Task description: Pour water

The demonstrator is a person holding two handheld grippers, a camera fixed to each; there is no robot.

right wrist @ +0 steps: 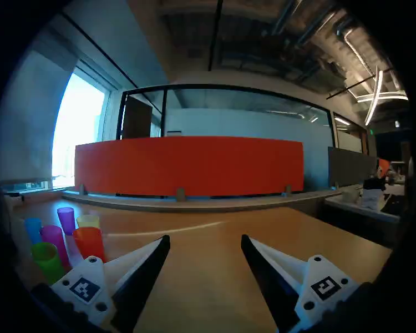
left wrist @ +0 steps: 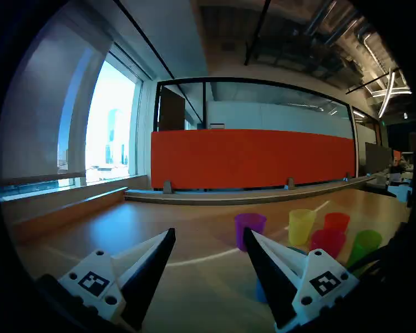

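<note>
Your left gripper [left wrist: 208,232] is released, fingers wide apart with nothing between them; your right gripper [right wrist: 205,238] is the same. Both hang over the table [left wrist: 197,277]. The cups [left wrist: 328,241] stand close together, right of the left gripper, the purple cup [left wrist: 249,227] nearest to its gap. Which cup is full, I cannot tell. Pick one at the edge, come in low and level, and close on its middle, not touching neighbours.
</note>
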